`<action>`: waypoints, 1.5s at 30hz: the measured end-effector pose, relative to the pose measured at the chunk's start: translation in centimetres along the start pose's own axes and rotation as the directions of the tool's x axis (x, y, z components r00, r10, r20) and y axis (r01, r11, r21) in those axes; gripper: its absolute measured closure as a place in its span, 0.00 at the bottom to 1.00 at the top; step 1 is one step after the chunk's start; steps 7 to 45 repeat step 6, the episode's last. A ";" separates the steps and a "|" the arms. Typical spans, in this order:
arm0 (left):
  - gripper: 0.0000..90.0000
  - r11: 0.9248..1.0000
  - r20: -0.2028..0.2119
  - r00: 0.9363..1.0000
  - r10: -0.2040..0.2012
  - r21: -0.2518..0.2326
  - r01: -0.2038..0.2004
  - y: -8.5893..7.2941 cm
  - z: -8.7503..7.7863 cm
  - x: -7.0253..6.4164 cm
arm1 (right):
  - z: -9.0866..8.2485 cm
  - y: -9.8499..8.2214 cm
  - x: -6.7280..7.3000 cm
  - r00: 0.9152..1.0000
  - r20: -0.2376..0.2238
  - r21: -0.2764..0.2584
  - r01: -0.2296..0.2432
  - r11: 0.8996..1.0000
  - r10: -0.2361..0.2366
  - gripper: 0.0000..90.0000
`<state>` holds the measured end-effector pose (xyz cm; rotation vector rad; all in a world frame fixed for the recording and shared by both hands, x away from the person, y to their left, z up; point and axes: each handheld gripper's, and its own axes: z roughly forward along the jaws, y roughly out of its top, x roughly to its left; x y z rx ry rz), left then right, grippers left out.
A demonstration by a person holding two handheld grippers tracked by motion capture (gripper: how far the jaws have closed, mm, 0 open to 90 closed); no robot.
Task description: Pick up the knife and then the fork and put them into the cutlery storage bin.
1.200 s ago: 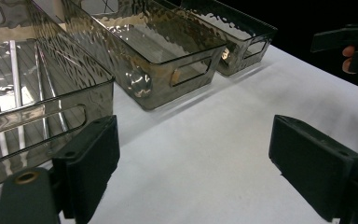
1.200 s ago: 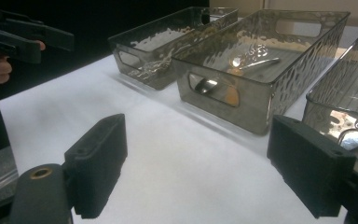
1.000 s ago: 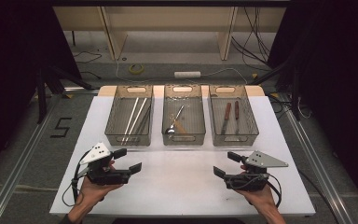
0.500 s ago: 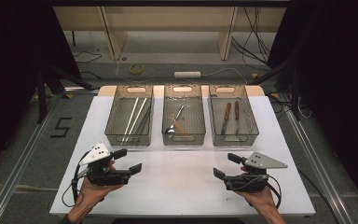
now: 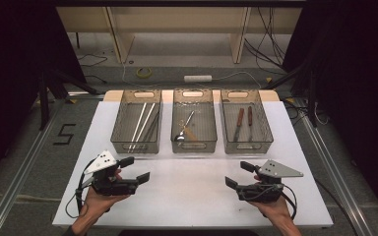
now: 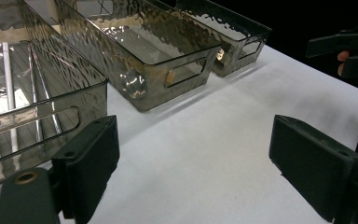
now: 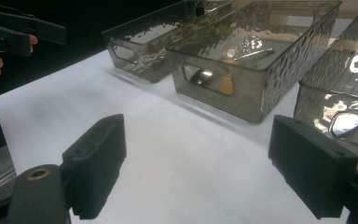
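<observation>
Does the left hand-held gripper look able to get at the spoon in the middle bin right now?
Probably yes. The left hand-held gripper is open over bare table, the middle bin has no lid, and the spoon lies uncovered inside. Only the bin's near wall stands between, so it would go in from above.

3 smoky clear bins (image 5: 194, 129) side by side, holding utensils.

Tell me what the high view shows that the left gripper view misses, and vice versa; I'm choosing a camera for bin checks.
The high view adds two brown-handled utensils in the right smoky clear plastic bin and a black 5 on the floor. The left gripper view adds a side-on look through the middle bin's wall at the shiny metal spoon bowl. Both share the three bins, pale thin rods in the left bin, the white tabletop and the open right tongs.
</observation>
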<state>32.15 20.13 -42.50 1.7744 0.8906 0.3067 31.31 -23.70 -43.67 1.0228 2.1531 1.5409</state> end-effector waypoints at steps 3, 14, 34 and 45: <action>0.17 1.000 0.000 1.000 0.001 0.002 -0.001 0.0 0.0 0.0 | 0.0 0.0 0.0 1.000 0.000 -0.001 -0.001 1.000 0.001 0.22; 0.17 1.000 0.000 1.000 0.001 0.004 -0.001 0.0 0.0 0.0 | 0.0 0.0 0.0 1.000 0.000 0.004 -0.002 1.000 0.002 0.22; 0.17 1.000 0.000 1.000 0.001 0.004 -0.001 0.0 0.0 0.0 | 0.0 0.0 0.0 1.000 0.000 0.004 -0.002 1.000 0.002 0.22; 0.17 1.000 0.000 1.000 0.001 0.004 -0.001 0.0 0.0 0.0 | 0.0 0.0 0.0 1.000 0.000 0.004 -0.002 1.000 0.002 0.22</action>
